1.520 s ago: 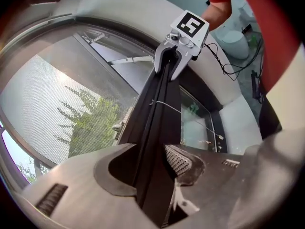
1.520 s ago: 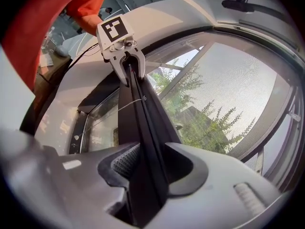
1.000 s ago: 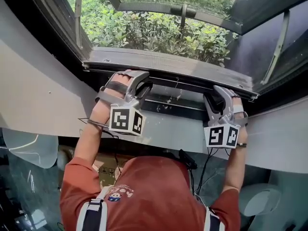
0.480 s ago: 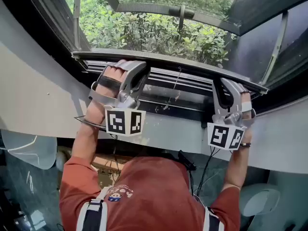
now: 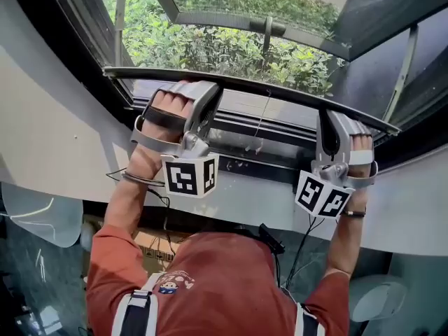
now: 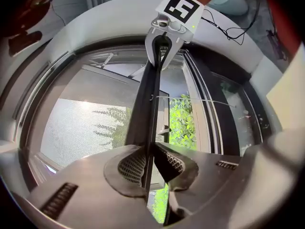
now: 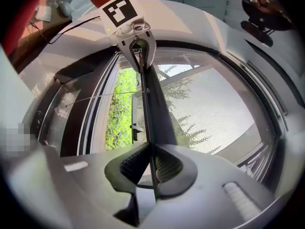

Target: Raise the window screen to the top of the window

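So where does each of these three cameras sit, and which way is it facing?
Head view: on the person's head, facing steeply down at the window; shows the red shirt, the left gripper and right gripper on the screen bar.
Left gripper view: rides the left gripper, looking along its closing jaws, the bar between them, towards the right gripper.
Right gripper view: rides the right gripper, jaws likewise closing on the bar, looking back at the left gripper.
Shared: both gripper views show the bar and mesh.

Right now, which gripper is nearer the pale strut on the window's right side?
Right. The right gripper, jaws closing on the screen bar, sits beside the strut's lower end; the left gripper, jaws also closing on the bar, is at its opposite end.
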Motion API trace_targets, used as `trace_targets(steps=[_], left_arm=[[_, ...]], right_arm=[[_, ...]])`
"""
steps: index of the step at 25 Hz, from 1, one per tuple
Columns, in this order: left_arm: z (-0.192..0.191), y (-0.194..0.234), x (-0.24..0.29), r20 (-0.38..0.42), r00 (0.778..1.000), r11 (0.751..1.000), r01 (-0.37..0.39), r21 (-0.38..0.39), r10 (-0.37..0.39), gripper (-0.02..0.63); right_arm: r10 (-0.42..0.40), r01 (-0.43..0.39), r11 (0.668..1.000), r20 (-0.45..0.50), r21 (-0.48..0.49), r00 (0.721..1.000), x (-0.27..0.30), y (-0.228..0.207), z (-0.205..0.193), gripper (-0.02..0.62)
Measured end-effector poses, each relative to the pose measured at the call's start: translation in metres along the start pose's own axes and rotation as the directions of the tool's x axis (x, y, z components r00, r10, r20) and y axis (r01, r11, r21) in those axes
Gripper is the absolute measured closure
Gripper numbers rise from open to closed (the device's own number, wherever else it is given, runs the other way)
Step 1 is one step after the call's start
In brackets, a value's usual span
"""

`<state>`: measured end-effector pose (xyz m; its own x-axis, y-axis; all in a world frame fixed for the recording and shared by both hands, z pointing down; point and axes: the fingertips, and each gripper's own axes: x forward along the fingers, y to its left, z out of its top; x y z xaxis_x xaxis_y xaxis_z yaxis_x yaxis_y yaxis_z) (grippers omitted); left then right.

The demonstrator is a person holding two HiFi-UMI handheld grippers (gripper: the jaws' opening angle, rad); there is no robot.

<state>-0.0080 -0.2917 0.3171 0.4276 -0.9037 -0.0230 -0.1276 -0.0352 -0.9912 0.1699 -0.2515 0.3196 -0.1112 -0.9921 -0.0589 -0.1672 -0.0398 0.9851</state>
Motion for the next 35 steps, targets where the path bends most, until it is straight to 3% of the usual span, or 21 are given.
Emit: trace_targets(steps=[11, 35], left_arm=[[0.007, 0.049, 0.003, -0.039, 0.989, 0.989, -0.144, 0.044, 0.146, 0.551], [0.018, 0.155, 0.011, -0.056, 0.953, 0.946, -0.286, 0.151, 0.297, 0.548]], right_arm=[[-0.122, 0.118, 0.990, -0.052, -0.073, 0.991, 0.006, -0.049, 0.007, 0.554], [-0.297, 0.264, 0.937, -0.124, -0.229, 0.947, 0.021, -0.153, 0.024, 0.551]])
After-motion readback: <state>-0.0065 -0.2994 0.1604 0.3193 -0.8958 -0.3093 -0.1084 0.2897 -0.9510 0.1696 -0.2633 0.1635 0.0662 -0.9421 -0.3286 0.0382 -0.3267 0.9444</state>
